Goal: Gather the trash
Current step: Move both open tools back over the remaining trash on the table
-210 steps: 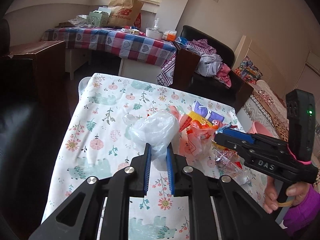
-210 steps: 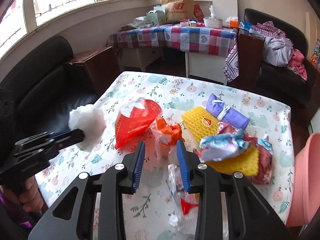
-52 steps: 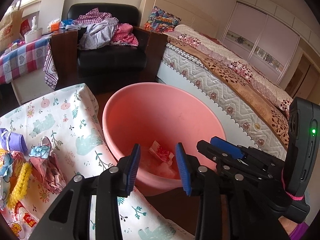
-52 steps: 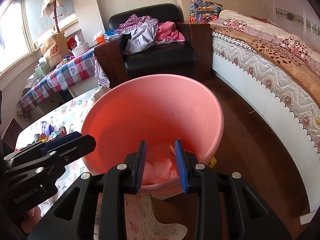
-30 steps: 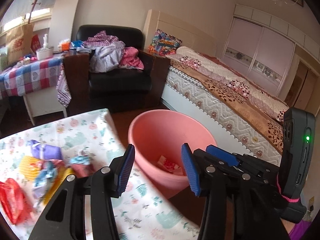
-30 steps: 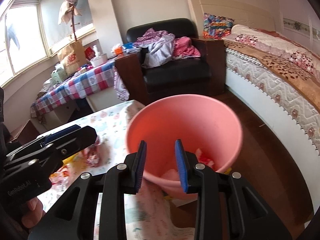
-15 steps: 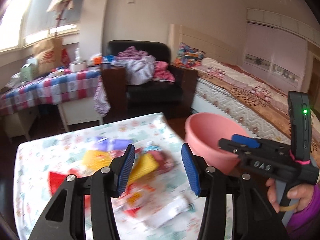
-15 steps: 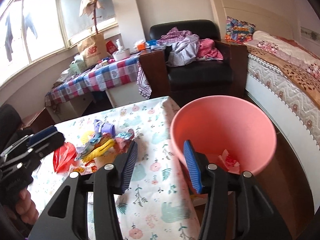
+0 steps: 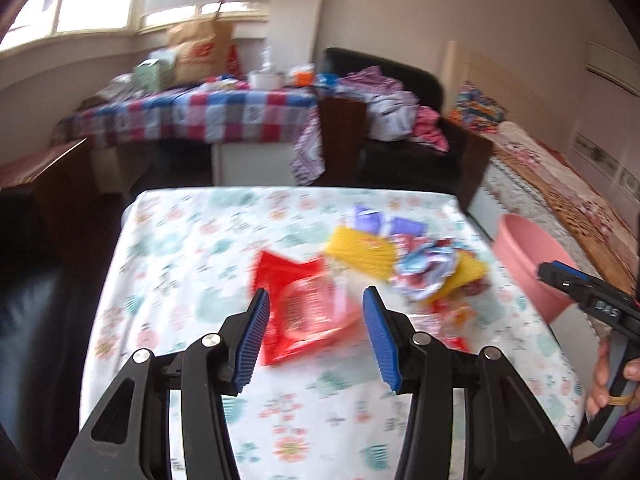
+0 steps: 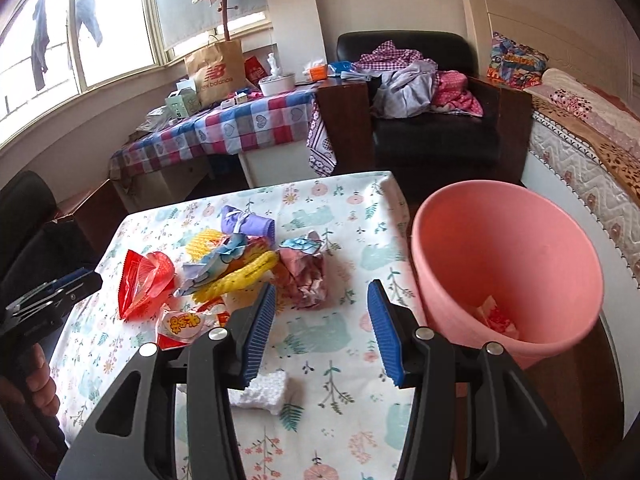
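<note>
Left edge of surface (image 10: 96, 344): the floral cloth ends beside a black seat; a bare strip of cloth runs between that edge and the trash.
Left gripper (image 9: 316, 334): jaws spread wide, holding nothing, poised above the near side of the red wrapper (image 9: 298, 306); this view is motion-blurred. In the right wrist view its tip shows at the surface's left edge, with fingers of the hand below it.
Trash pile (image 10: 236, 256): red wrapper at left, yellow mesh, purple bundle and crumpled printed wrappers in the middle of the surface, touching or overlapping one another.
Small packet (image 10: 182, 324): white and red, just in front of the pile.
White foam piece (image 10: 264, 394): alone on the near cloth, partly under the right gripper's left finger.
Right gripper (image 10: 320, 332): jaws parted wide, empty, above open cloth between the pile and the right edge.
Right edge: the cloth drops off just beside the pink bucket (image 10: 508, 204).
Pink bucket: stands off the surface, between it and the bed (image 10: 580, 148); scraps lie at its bottom.
</note>
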Demonstrator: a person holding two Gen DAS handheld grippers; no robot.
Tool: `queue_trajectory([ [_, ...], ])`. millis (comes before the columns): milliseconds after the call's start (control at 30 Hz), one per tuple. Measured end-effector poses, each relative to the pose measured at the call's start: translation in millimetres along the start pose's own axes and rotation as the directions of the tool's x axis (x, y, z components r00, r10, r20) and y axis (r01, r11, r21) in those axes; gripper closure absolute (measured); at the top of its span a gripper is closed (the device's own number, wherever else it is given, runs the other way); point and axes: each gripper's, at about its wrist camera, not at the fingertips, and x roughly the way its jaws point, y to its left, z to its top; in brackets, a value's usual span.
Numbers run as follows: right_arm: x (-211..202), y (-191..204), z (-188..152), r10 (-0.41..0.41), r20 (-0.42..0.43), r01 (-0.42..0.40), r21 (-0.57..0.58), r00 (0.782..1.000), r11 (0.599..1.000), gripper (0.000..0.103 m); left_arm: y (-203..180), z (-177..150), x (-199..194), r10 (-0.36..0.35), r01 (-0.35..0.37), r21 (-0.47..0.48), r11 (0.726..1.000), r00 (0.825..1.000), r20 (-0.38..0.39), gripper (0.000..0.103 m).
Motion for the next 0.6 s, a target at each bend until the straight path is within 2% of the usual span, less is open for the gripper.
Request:
queue_trajectory([
  [200,8.4,0.6,-2.1,0.010,-0.022,-0.010,-0.002,1.000,1.000,0.054,29.6,-2.2,23.2,0.012,-0.018,-0.081,0.997,0.998,-0.064,0.055],
  [367,10.0,-0.9,-2.5,0.008,-0.028,-0.008,-0.002,1.000,1.000,0.054,32.4,1.7,53.9,0.026,-0.041,-0.108,0.993,0.991,-0.129,0.055],
  [500,10.9,-3.6,-2.1,0.004,-0.029,-0.004,0.003,1.000,1.000,0.054,33.3,1.7,65.4,0.014,-0.033,-0.121,0.992,0.988,-0.151,0.058],
  [567,12.6,-3.9,-2.1,0.008,-0.033,-0.008,0.010,0.999,1.000,0.054,29.4,-0.8,70.4,0.021,-0.039,-0.098,0.994,0.985,-0.170,0.063],
  [600,13.5,-4.0,-1.9,0.014,-0.035,-0.013,0.014,0.999,1.000,0.054,28.0,-2.9,72.5,0.022,-0.040,-0.093,0.995,0.984,-0.179,0.071],
])
